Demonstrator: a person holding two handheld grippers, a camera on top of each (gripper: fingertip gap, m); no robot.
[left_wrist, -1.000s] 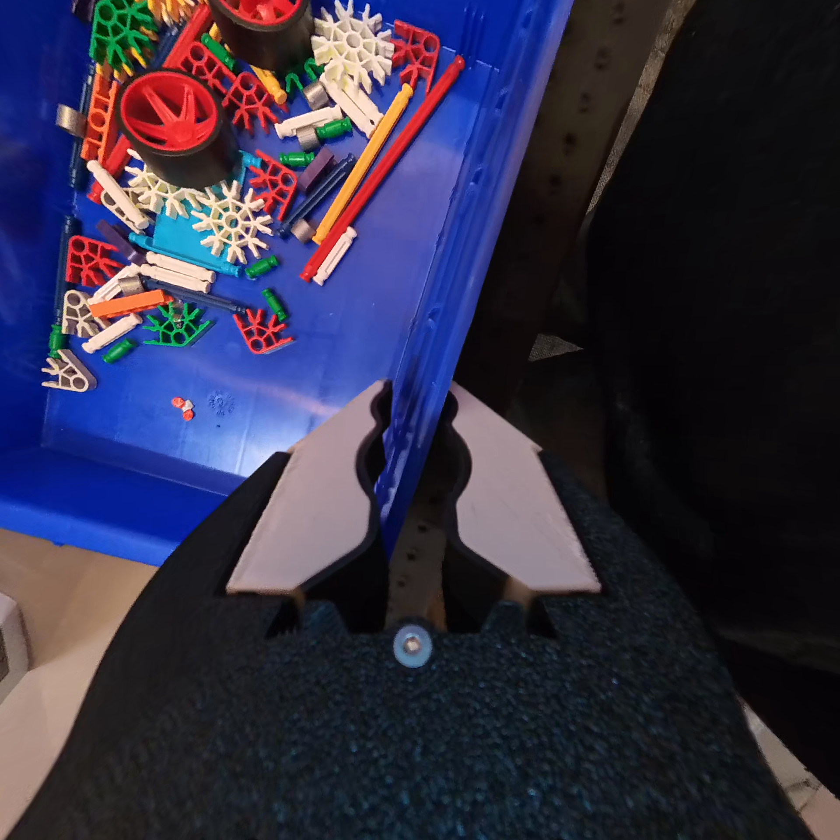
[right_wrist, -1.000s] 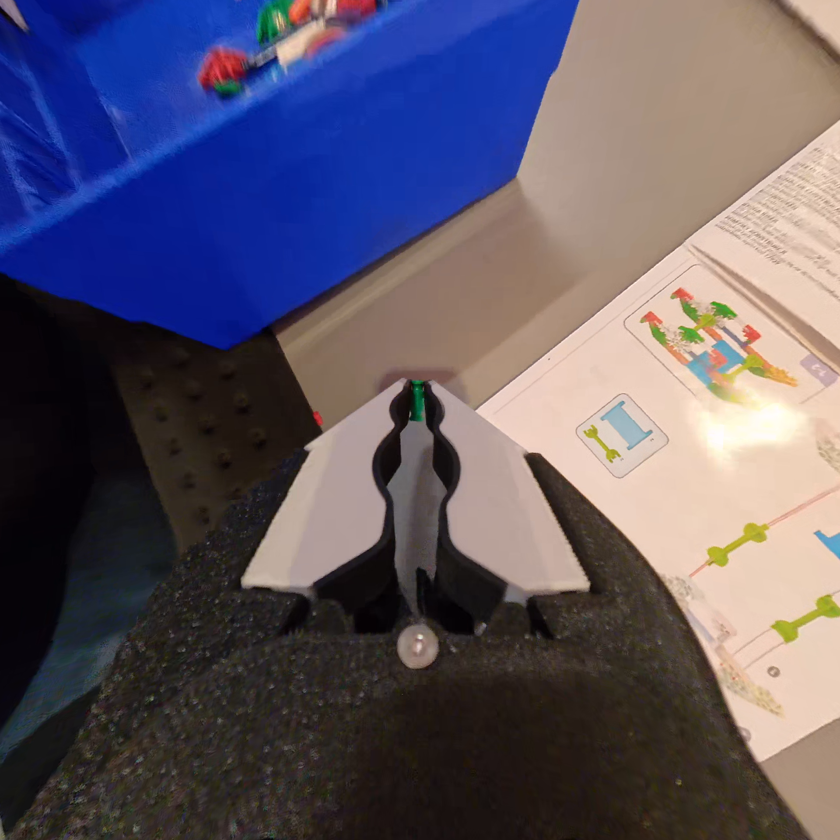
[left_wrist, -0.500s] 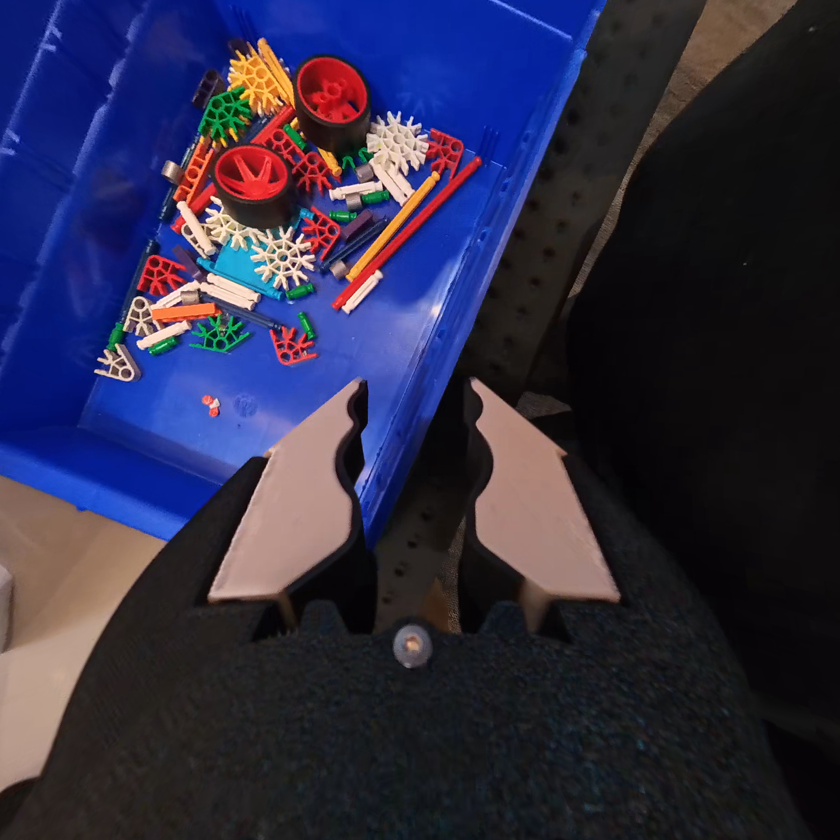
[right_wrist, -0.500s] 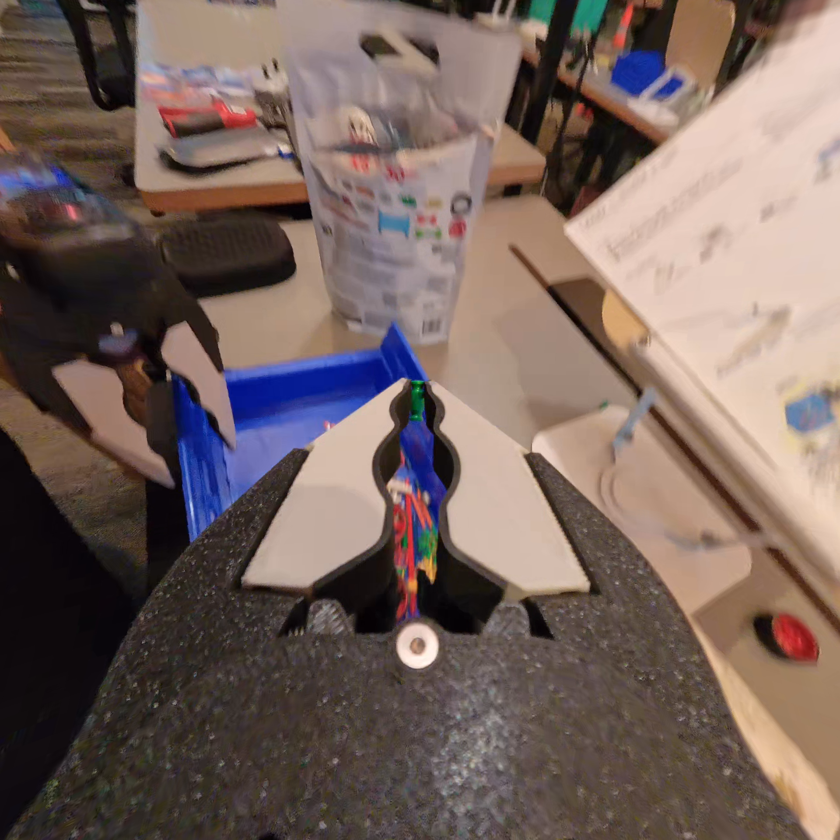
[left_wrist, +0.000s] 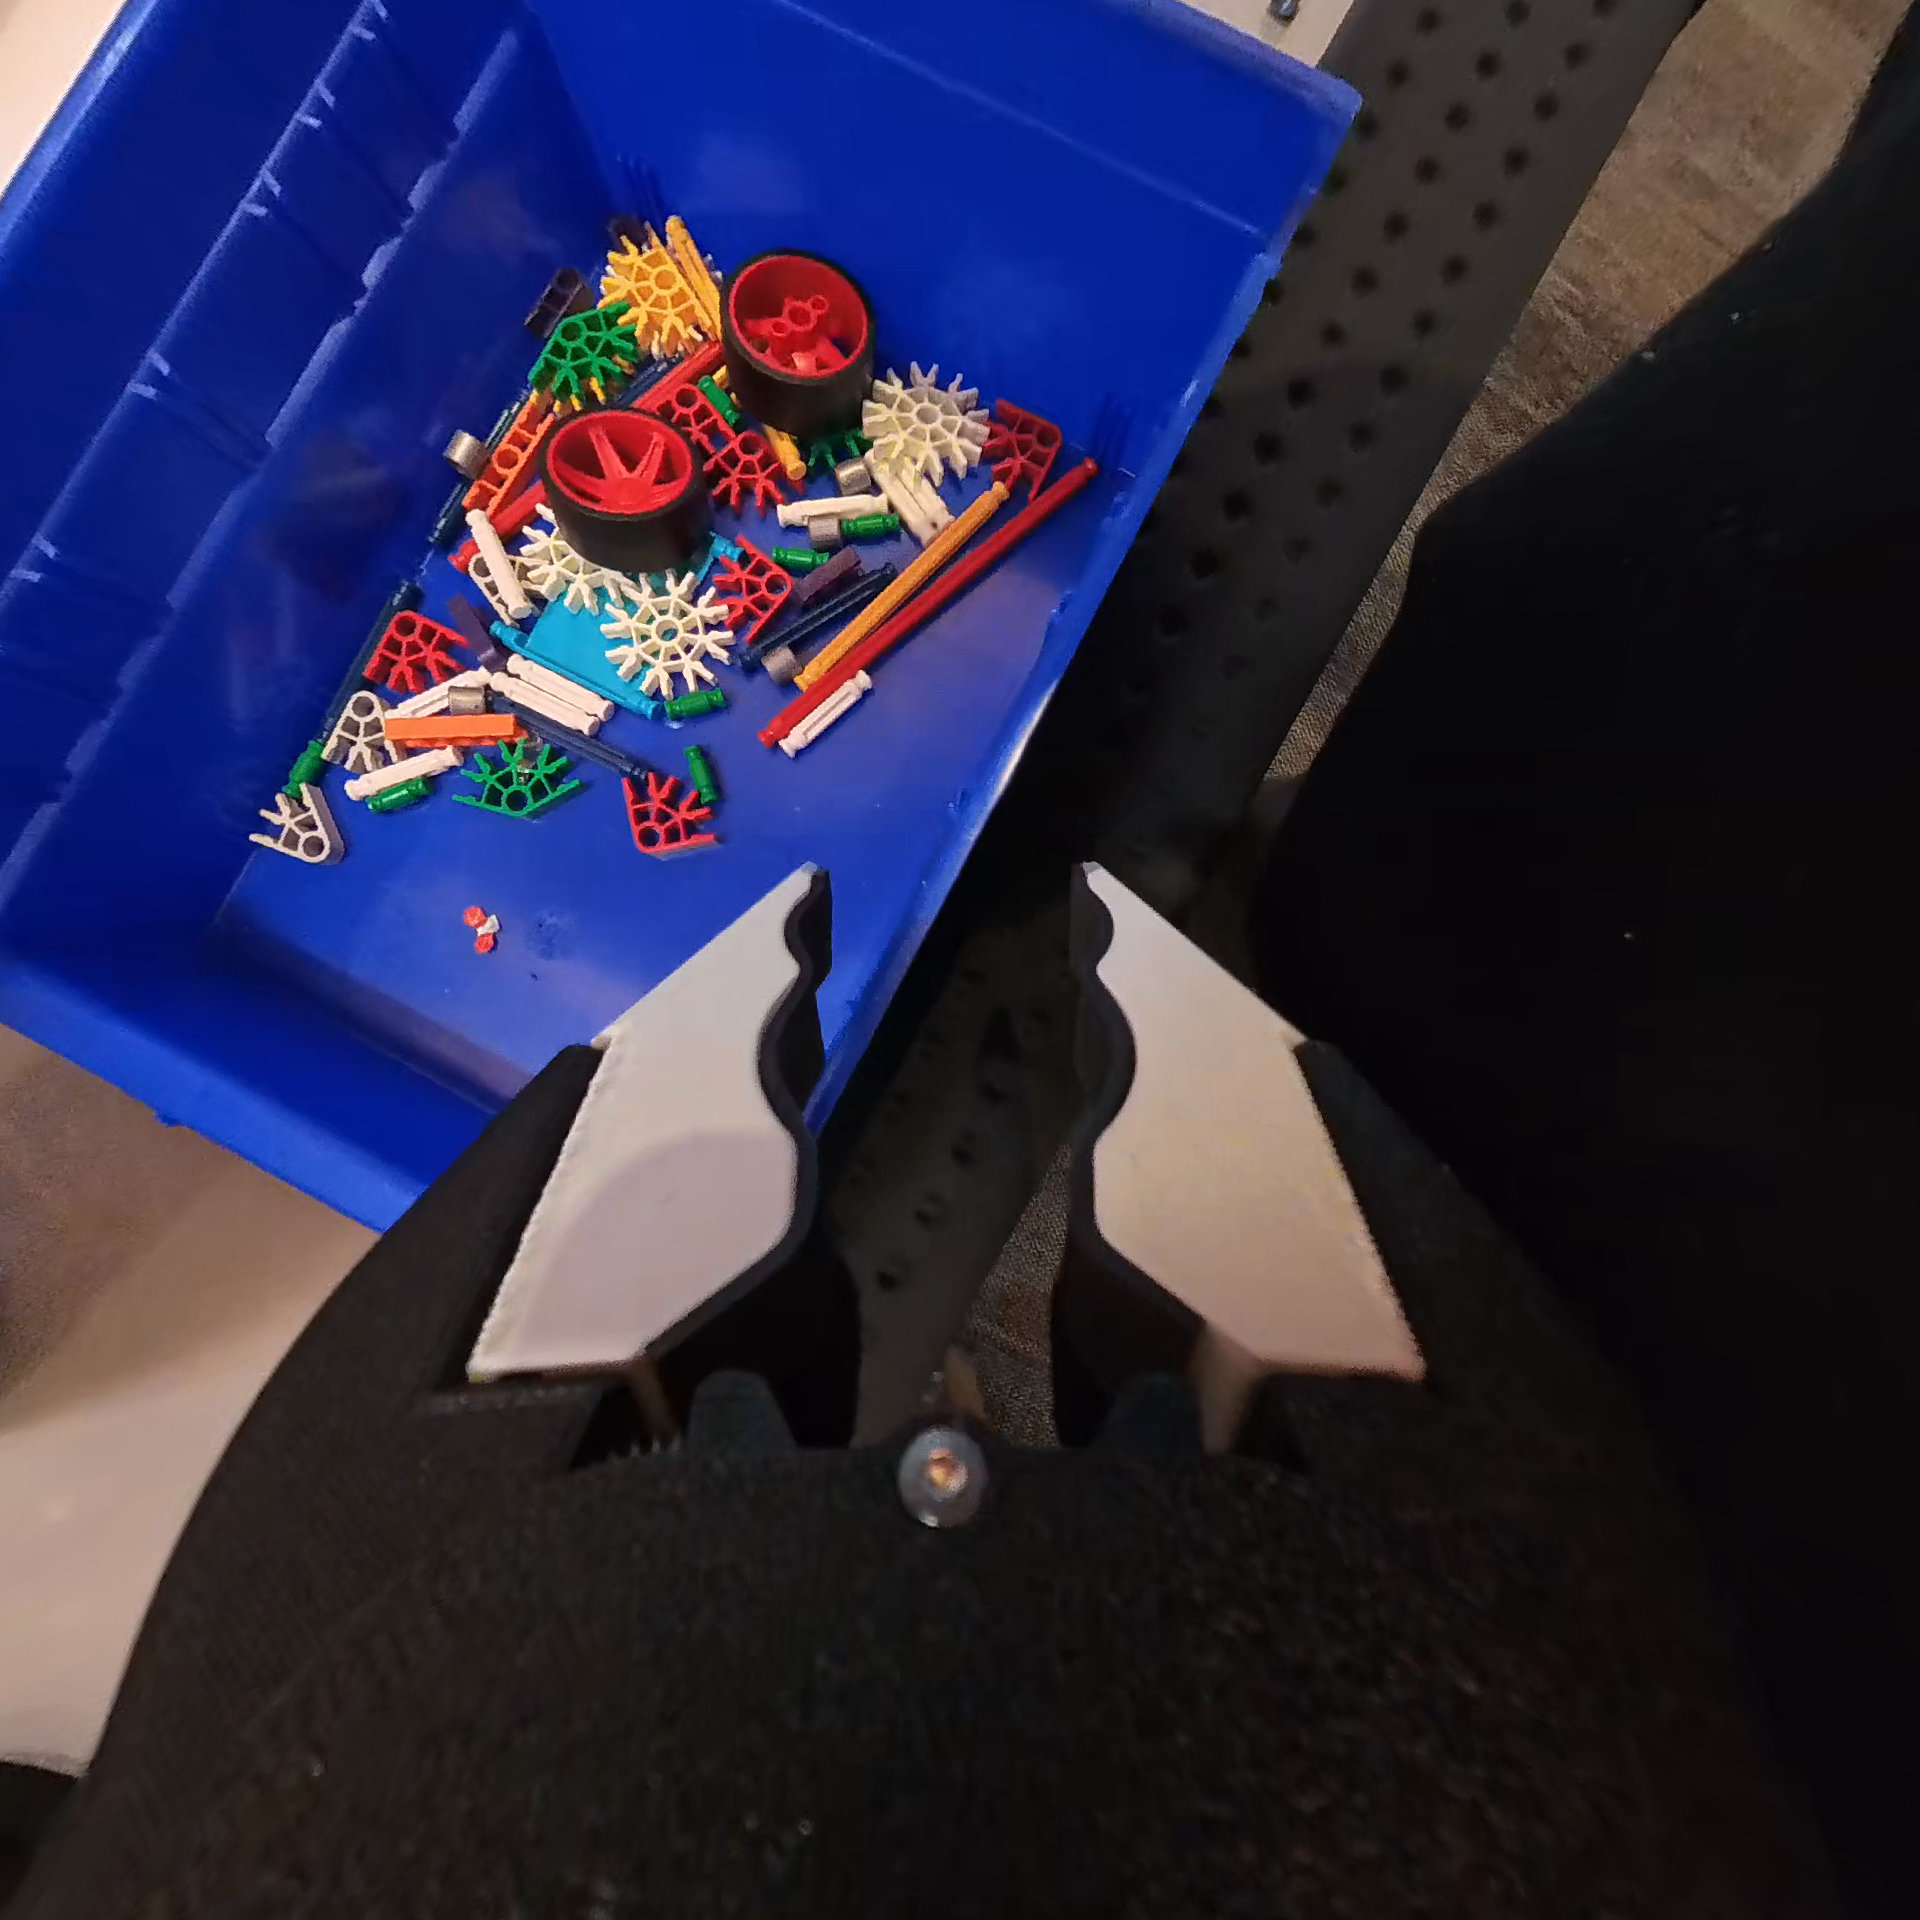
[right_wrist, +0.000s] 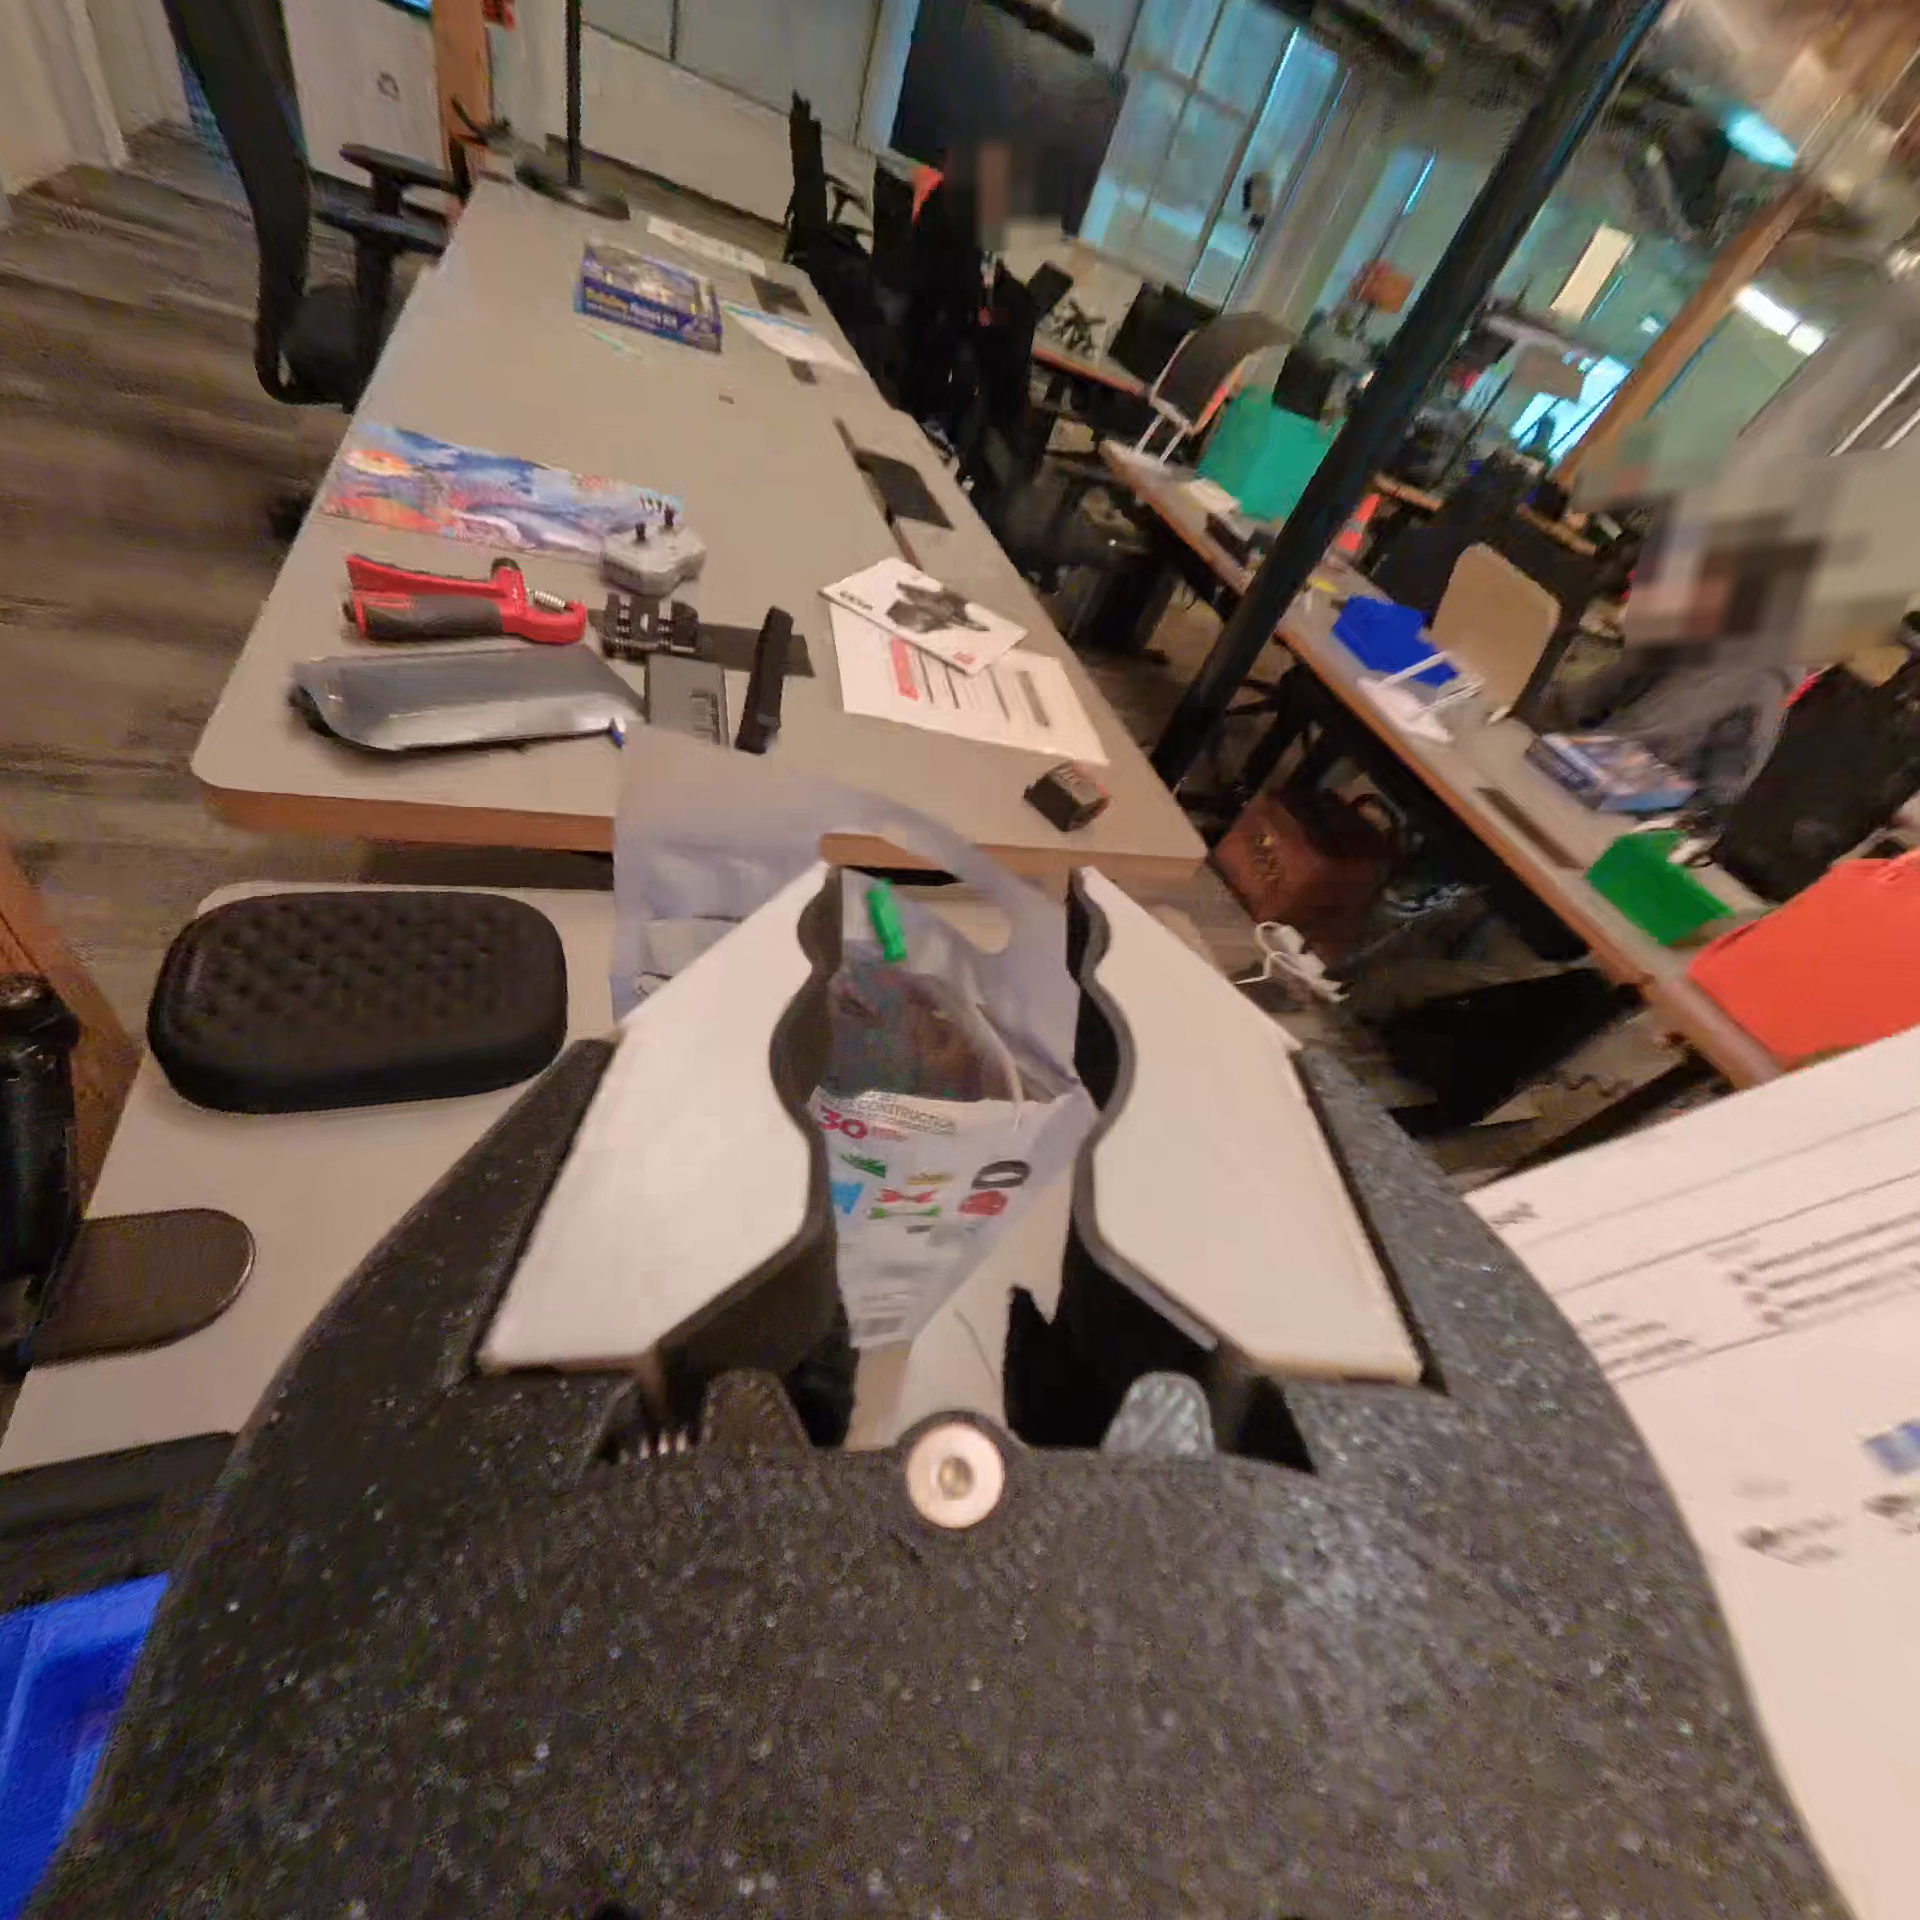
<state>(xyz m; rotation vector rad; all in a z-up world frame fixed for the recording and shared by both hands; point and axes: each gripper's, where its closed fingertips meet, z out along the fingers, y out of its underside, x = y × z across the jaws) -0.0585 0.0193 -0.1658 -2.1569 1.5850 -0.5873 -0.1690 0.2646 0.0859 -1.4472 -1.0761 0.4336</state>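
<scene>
In the left wrist view a blue bin (left_wrist: 935, 208) holds several small building-toy pieces: two red wheels with black tyres (left_wrist: 623, 478), white snowflake connectors (left_wrist: 668, 632), and a long red rod (left_wrist: 935, 597). My left gripper (left_wrist: 951, 883) is open and empty, its jaws standing either side of the bin's right wall, above it. My right gripper (right_wrist: 948, 883) is open. A small green piece (right_wrist: 885, 920) sits by its left fingertip, not pinched. A clear plastic bag of parts (right_wrist: 935, 1143) stands just beyond the right gripper.
A black perforated mat (left_wrist: 1351, 364) and dark cloth (left_wrist: 1610, 935) lie right of the bin. In the right wrist view there is a printed sheet (right_wrist: 1766, 1299) at right, a black wrist rest (right_wrist: 353, 997) at left, the bin's corner (right_wrist: 62, 1714), and a far table (right_wrist: 623, 416) with tools. The left gripper's tips are roughly 35 cm from the right gripper's.
My left gripper let go of the bin's right wall, opened and drew back. My right gripper swung up from the table to face the room and opened, freeing the green piece.
</scene>
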